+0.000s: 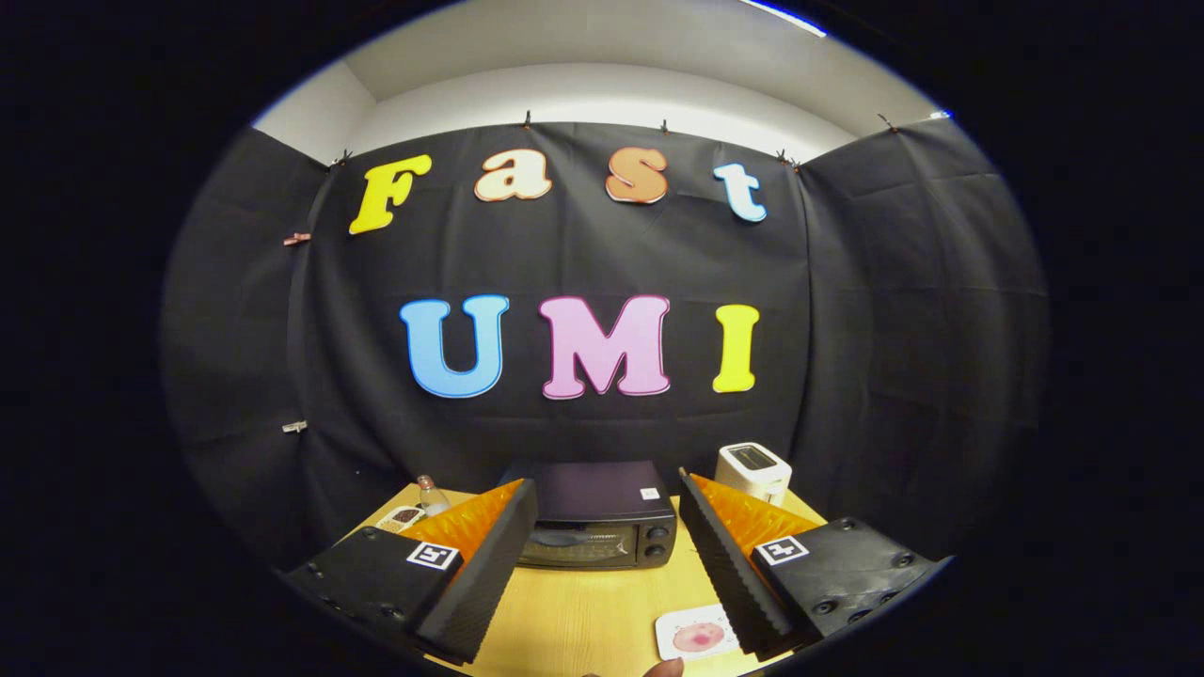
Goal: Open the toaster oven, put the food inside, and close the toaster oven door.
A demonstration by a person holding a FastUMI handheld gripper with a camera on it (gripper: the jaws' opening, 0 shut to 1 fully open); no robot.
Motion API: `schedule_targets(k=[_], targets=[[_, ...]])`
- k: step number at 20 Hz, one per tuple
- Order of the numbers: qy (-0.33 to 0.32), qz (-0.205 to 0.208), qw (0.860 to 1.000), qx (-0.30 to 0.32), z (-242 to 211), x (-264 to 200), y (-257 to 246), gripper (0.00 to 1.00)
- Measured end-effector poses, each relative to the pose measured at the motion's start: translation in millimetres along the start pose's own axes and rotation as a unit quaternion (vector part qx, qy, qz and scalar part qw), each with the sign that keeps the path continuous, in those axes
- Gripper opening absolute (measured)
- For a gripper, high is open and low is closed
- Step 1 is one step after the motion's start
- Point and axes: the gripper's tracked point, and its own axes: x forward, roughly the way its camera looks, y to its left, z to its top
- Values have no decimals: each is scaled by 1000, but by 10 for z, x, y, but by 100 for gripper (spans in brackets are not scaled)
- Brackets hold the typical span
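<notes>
A black toaster oven (591, 522) stands on the wooden table (583, 611) against the back wall, its glass door shut and its knobs on the right side of the front. My gripper (607, 522) is open, held above the table some way short of the oven, which shows in the gap between the two fingers. Nothing is between them. The food, a pink round piece on a small white plate (694, 632), lies on the table near the inner side of the right finger (729, 574).
A white pop-up toaster (752, 470) stands right of the oven at the back. Left of the oven are a small clear bottle (431, 494) and a small dish (403, 516). A fingertip (664, 669) shows just below the plate.
</notes>
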Motion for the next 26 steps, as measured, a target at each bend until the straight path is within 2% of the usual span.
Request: schedule_targets(k=[7, 12, 16, 20, 26], targets=[[86, 30, 996, 11, -842, 913, 505, 99], [144, 22, 989, 1, -1509, 1595, 632, 99], [190, 20, 981, 27, -1958, 2056, 726, 99], [218, -3, 975, 32, -2276, 2362, 658, 99], [221, -5, 975, -15, -2374, 2441, 653, 99]])
